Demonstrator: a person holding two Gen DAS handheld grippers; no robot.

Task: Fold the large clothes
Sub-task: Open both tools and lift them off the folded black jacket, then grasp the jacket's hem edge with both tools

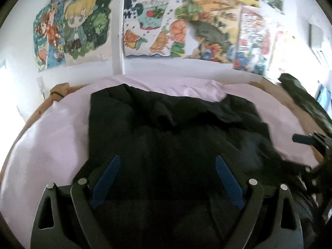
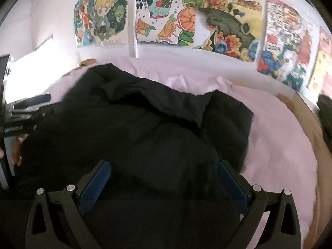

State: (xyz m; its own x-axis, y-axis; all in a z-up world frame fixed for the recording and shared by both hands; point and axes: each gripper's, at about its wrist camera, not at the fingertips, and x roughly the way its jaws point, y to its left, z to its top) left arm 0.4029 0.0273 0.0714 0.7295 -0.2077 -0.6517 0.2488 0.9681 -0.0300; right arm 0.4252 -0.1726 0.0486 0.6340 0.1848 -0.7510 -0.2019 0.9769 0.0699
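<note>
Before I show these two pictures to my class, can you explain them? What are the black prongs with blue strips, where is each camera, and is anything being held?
A person holds a hand tool with two fingers in each hand; each tool carries a wide-angle camera looking along its fingers. One picture comes from the left gripper, the other from the right gripper. The blue strips are the finger pads. Below lies a black coat on a bed with a pink sheet, under drawings on the wall. Both grippers are open, holding nothing.

Black garment (image 1: 166,128) on pale lilac sheet (image 1: 51,137); bright cartoon posters (image 1: 157,27); blue-padded black tongs (image 1: 168,161).
</note>
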